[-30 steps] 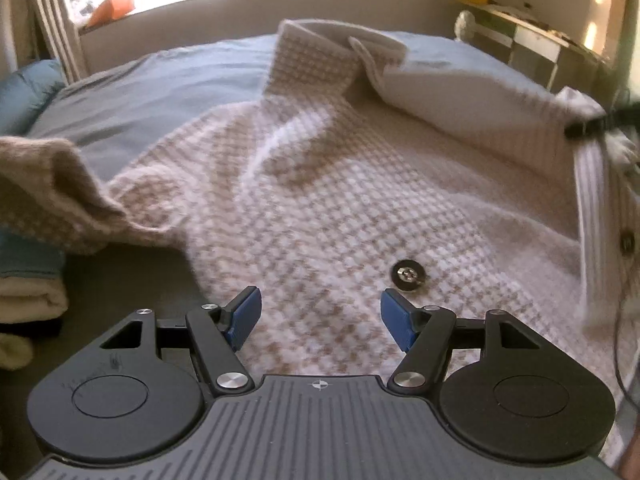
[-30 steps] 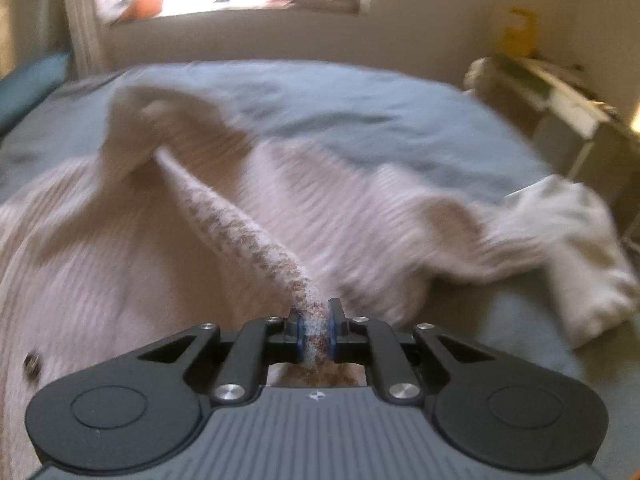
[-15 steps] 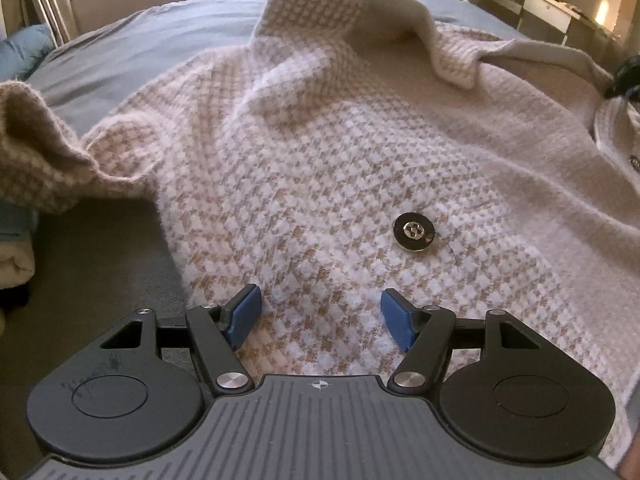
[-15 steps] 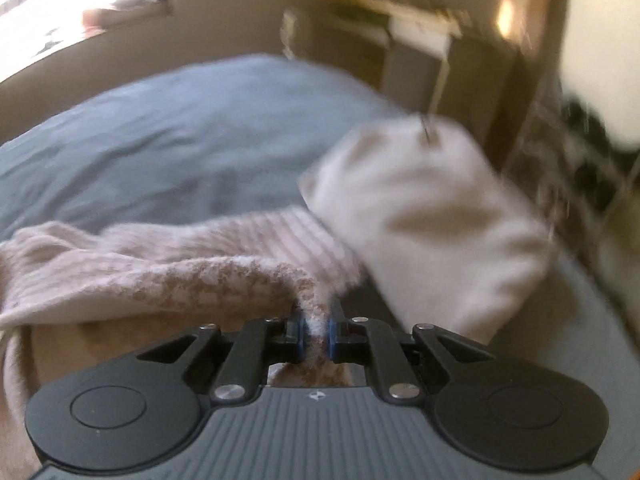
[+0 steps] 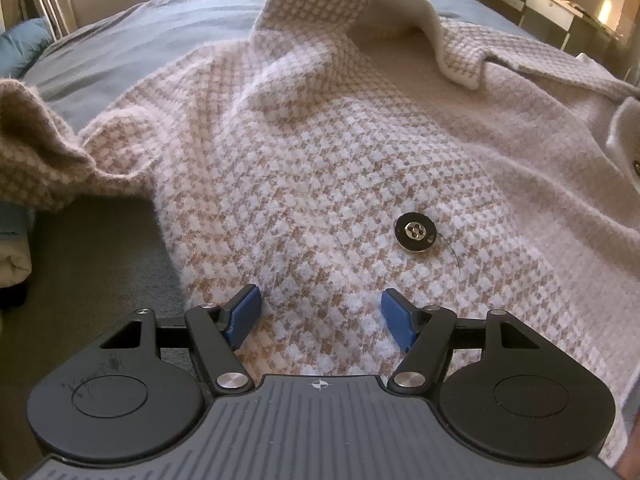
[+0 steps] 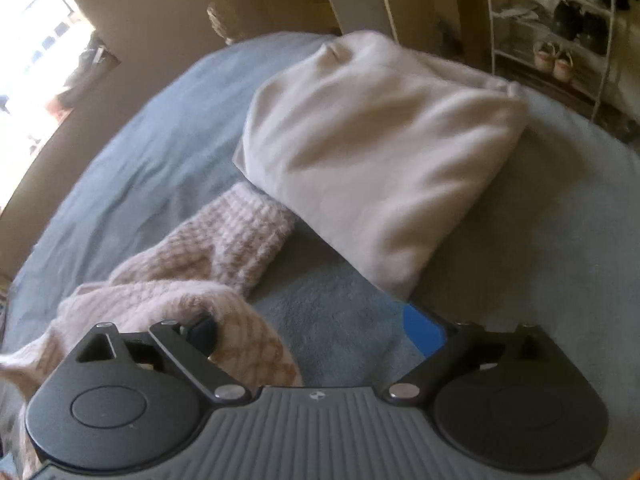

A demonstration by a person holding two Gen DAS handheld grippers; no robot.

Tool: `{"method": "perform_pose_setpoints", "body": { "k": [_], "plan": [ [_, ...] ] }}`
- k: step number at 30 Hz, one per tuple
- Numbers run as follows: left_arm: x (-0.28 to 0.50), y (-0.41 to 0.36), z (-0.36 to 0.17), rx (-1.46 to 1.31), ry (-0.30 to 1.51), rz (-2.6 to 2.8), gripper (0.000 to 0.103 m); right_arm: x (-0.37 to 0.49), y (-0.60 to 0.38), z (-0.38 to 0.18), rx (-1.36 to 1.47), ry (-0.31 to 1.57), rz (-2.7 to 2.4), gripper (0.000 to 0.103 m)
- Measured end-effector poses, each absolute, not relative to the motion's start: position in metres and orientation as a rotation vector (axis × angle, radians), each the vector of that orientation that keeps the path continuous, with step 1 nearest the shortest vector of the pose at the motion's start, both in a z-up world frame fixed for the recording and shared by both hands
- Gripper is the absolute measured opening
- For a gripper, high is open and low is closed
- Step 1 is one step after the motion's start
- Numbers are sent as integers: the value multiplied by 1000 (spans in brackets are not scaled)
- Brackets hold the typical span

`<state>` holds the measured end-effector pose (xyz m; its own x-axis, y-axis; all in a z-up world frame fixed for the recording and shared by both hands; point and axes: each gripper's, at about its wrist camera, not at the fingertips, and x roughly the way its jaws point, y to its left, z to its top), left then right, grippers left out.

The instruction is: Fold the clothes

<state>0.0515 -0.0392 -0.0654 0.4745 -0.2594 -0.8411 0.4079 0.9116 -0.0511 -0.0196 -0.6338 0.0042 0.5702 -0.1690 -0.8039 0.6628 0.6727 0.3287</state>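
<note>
Left hand-held gripper [image 5: 321, 314] spread wide and empty over the houndstooth cardigan [image 5: 320, 152]; right hand-held gripper [image 6: 320, 330] also wide apart, gripping nothing.

I see my left blue pads [image 5: 243, 316] low over the cardigan's near part, not pinching any fabric. The cardigan lies spread on the blue bed [image 5: 132, 52], collar [image 5: 360, 4] flipped up at the far end, black button [image 5: 416, 233] just ahead of my right-side pad. One sleeve is bunched at left. On the right view the cardigan's cuffed sleeve [image 6: 240, 236] lies on the bed, knit draped against my left finger but not clamped. A folded cream garment [image 6: 380, 152] sits just beyond the cuff. A shelf rack [image 6: 560, 32] stands past the bed.
</note>
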Motion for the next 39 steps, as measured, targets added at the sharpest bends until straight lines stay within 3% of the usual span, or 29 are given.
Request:
{"method": "perform_pose_setpoints", "body": {
  "k": [7, 11, 13, 16, 22, 24, 26, 27, 31, 36, 39],
  "plan": [
    [53, -40, -65, 160, 1001, -408, 68, -2, -629, 10, 440, 988, -532, 102],
    [52, -38, -65, 160, 1002, -406, 68, 15, -584, -10, -39, 1218, -559, 102],
    [52, -38, -65, 157, 1002, -406, 68, 12, -559, -17, -300, 1241, -571, 102],
    [52, -37, -65, 158, 1001, -404, 68, 6, -541, -4, -411, 1152, -613, 102],
    [51, -37, -65, 153, 1005, -396, 68, 6, -478, 67, -190, 765, -401, 101],
    [51, -37, -65, 150, 1008, -392, 68, 18, -448, 77, -104, 712, -259, 91],
    [50, -37, -65, 147, 1011, -391, 69, 41, -423, 68, -10, 740, -127, 70],
    [49, -37, -65, 146, 1011, -390, 69, 53, -411, 64, 38, 754, -61, 66],
    [49, -35, -66, 140, 1010, -396, 69, 109, -367, 12, 176, 861, 102, 58],
    [51, -32, -69, 119, 1012, -408, 72, 156, -341, -39, 264, 930, 99, 58],
    [53, -30, -71, 104, 1011, -418, 73, 175, -350, -35, 236, 863, 7, 46]
  ]
}}
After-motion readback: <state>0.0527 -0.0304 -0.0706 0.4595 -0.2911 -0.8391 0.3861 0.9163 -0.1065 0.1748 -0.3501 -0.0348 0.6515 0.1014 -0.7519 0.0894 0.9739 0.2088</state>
